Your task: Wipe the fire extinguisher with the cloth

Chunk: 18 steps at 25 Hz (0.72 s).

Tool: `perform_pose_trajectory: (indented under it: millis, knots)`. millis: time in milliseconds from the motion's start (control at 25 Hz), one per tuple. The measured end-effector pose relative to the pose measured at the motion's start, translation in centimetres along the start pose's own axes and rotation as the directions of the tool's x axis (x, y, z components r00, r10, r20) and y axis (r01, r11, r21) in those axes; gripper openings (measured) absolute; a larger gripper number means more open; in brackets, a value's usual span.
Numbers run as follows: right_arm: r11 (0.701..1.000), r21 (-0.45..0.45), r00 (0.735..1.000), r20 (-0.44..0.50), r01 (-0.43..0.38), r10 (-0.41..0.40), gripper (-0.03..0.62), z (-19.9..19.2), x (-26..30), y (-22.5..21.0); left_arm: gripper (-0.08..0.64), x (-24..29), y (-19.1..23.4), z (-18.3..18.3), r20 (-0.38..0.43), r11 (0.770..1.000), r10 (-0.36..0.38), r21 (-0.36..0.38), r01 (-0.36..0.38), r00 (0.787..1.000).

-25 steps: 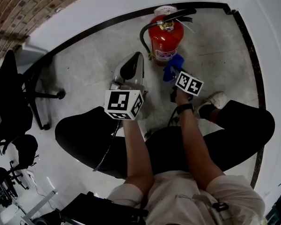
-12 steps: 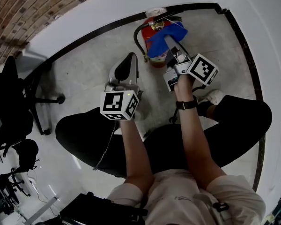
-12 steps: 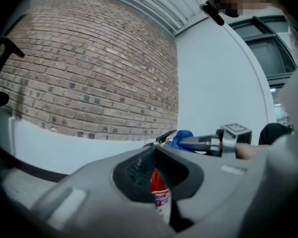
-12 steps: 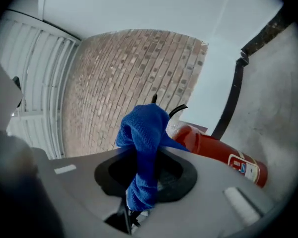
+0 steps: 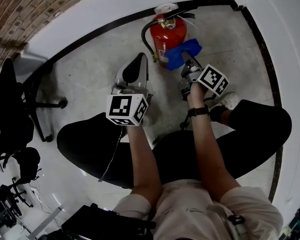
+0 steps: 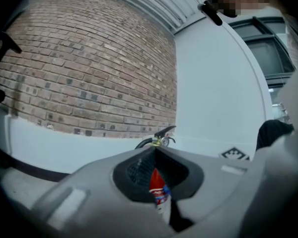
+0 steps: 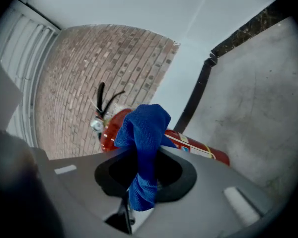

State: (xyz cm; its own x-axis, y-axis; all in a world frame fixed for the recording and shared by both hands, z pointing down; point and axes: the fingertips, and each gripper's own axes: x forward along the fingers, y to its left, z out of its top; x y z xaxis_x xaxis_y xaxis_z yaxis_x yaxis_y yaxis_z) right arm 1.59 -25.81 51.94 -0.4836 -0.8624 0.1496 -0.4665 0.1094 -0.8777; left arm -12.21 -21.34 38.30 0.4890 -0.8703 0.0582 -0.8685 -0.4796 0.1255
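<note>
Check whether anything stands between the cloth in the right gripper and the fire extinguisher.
Nothing visible does. The blue cloth, clamped in the right gripper, sits close beside the red fire extinguisher; whether they touch is unclear.

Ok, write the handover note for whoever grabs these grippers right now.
Left claw: shut, empty, held to the left of the fire extinguisher, not touching it.
Right claw: shut on the blue cloth; the cloth's bunched free end is at the extinguisher's body, on its right side in the head view.
Extinguisher: upright on the floor by the wall.
Done: cloth gripped and at the cylinder. How much is already wiped cannot be told.
Left: rub the cloth over the body, probably the handle and hose too.
</note>
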Motion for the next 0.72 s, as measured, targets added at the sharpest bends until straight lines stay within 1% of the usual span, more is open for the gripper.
perform_pose_trajectory:
  millis: [120, 200, 320, 360, 480, 640, 720]
  knots:
    - [0.996, 0.018, 0.994, -0.069, 0.085, -0.083, 0.067, -2.9, 0.9, -4.7, 0.000, 0.5, -0.4, -0.2, 0.001, 1.000, -0.018, 0.001, 0.018, 1.000]
    - [0.989, 0.022, 0.984, -0.114, 0.144, -0.140, 0.067, -4.9, 1.4, -7.7, 0.000, 0.8, -0.6, -0.4, -0.005, 1.000, -0.026, 0.006, 0.026, 1.000]
    - [0.971, -0.014, 0.956, -0.170, 0.240, -0.239, 0.066, -7.7, 2.1, -12.5, 0.000, 1.8, -0.3, -0.8, -0.020, 0.999, -0.032, 0.020, 0.033, 0.999]
    - [0.964, -0.014, 0.947, -0.183, 0.267, -0.265, 0.066, -8.4, 2.4, -14.1, 0.000, 2.2, -0.1, -1.1, -0.025, 0.999, -0.033, 0.027, 0.034, 0.999]
    - [0.943, 0.017, 0.926, -0.201, 0.331, -0.321, 0.061, -9.6, 3.3, -18.4, 0.000, 3.3, 0.6, -1.7, -0.034, 0.999, -0.029, 0.036, 0.030, 0.999]
    - [0.910, 0.068, 0.888, -0.257, 0.410, -0.381, 0.061, -11.7, 3.7, -23.7, 0.000, 4.0, 1.2, -2.6, -0.047, 0.999, -0.022, 0.027, 0.023, 0.999]
    - [0.896, 0.038, 0.861, -0.294, 0.443, -0.414, 0.061, -12.7, 4.0, -25.5, 0.000, 4.2, 1.4, -3.0, -0.056, 0.999, -0.019, 0.026, 0.020, 0.998]
